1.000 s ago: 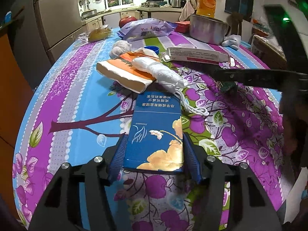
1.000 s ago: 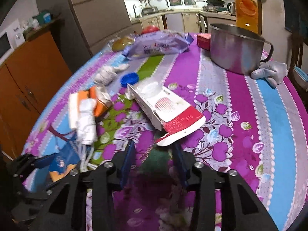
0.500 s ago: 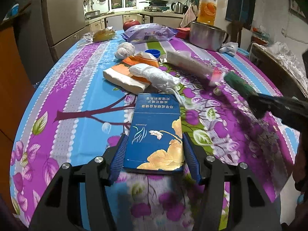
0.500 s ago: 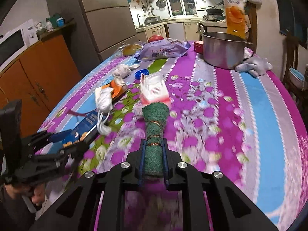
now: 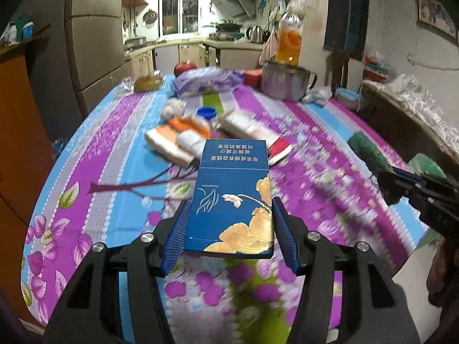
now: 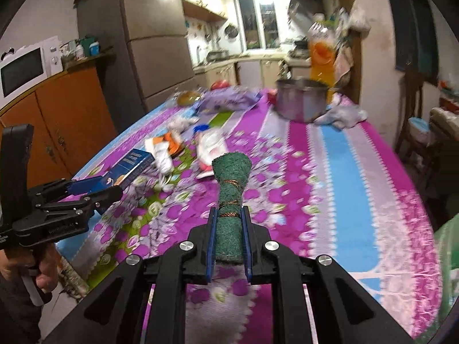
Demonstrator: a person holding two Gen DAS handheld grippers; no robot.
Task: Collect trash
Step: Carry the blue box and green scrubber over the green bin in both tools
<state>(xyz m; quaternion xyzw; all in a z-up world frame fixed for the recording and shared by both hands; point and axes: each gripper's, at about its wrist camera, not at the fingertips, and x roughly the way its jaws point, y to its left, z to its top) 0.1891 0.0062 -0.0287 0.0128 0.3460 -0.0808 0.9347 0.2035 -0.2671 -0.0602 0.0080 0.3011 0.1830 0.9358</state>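
I've got two pcs of trash in hand. My right gripper (image 6: 229, 239) has its fingers clamped on the rolled green scrub pad (image 6: 231, 200), tied w/ thin cord, held up off the table (image 6: 338, 177). My left gripper (image 5: 229, 235) has its fingers closed on the sides of the blue flat carton (image 5: 233, 197), also lifted clear.

Still lying on the table, as far as I can see: the white-and-red box (image 5: 252, 130), the orange-and-white pack (image 5: 169, 137) w/ a white wad just beside it, a blue cap (image 5: 206, 112), a crumpled whitish ball near it, and the purple bag (image 5: 205, 84) further back. The steel pot (image 5: 284, 81), juice bottle and fruit at the far end prob aren't trash. So I'd judge it early on: two items grabbed, none dropped anywhere yet, several left. No bin in clear view; a green bag-like thing at the right edge, can't tell what it is.

Vs a sec ago: then my right fingers stood open around the pad on the cloth; now they pinch it and it's raised. The carton was in my left fingers already, low over the table; it sits higher now.
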